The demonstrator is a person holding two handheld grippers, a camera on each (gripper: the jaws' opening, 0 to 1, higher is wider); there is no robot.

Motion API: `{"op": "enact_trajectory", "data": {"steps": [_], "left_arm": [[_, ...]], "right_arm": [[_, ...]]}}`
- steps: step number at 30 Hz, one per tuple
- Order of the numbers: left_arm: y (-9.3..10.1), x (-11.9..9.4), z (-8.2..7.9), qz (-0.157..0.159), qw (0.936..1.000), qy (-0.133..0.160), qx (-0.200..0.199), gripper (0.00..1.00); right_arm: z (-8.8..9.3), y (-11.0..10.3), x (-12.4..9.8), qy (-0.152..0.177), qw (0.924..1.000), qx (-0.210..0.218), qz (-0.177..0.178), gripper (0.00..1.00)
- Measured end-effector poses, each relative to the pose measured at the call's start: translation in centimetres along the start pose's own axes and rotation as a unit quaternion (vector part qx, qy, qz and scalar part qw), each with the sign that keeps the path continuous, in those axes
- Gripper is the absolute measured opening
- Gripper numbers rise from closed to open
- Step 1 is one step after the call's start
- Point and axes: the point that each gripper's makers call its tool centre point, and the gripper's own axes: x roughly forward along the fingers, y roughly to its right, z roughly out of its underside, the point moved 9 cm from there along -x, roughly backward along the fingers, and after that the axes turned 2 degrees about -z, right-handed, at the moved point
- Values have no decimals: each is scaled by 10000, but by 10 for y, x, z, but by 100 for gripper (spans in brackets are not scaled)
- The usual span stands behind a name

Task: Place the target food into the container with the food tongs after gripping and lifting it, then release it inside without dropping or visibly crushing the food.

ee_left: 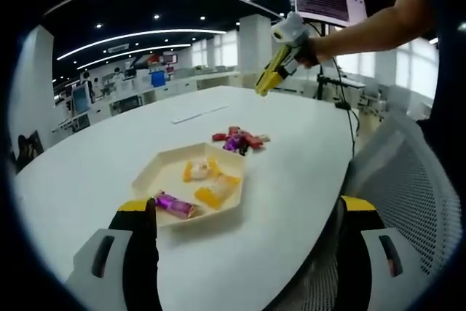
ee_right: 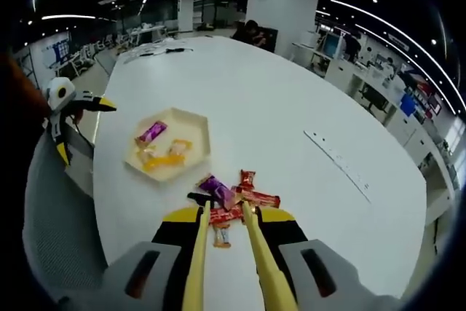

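Tray [ee_right: 198, 130] already holds several sweets; right gripper [ee_right: 226, 216] pinches the yellow tongs [ee_right: 196, 267], tips spread above the loose pile [ee_right: 233, 198], nothing gripped; left gripper [ee_left: 247, 213] spread wide.

A wide white table [ee_left: 291, 180] carries a pale strip [ee_right: 342, 162]; a grey mesh chair [ee_left: 408, 194] stands beside it, office desks [ee_left: 145, 92] behind
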Motion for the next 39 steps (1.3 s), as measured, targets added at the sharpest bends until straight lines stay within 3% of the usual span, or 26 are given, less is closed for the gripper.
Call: {"op": "enact_trajectory", "data": {"steps": [9, 14, 25, 33, 36, 37, 39], "left_arm": [[2, 2, 2, 69, 9999, -100, 88, 100], [3, 3, 2, 102, 9998, -136, 83, 100], [2, 3, 1, 64, 9999, -125, 56, 99], [1, 3, 2, 68, 9999, -133, 27, 99], [1, 2, 1, 83, 9999, -76, -78, 99], [1, 2, 1, 90, 9999, -65, -96, 99], [4, 3, -4, 247, 9986, 112, -452, 100]], "right_arm": [[39, -6, 32, -88, 9998, 119, -149, 27], [50, -7, 43, -223, 9994, 182, -184, 27], [61, -3, 63, -511, 9986, 50, -124, 27], [65, -2, 75, -711, 9971, 198, -187, 26], [70, -4, 78, -930, 9954, 108, -202, 24], [76, -4, 78, -1234, 9923, -58, -129, 24], [76, -4, 79, -1099, 9939, 77, -113, 24]]}}
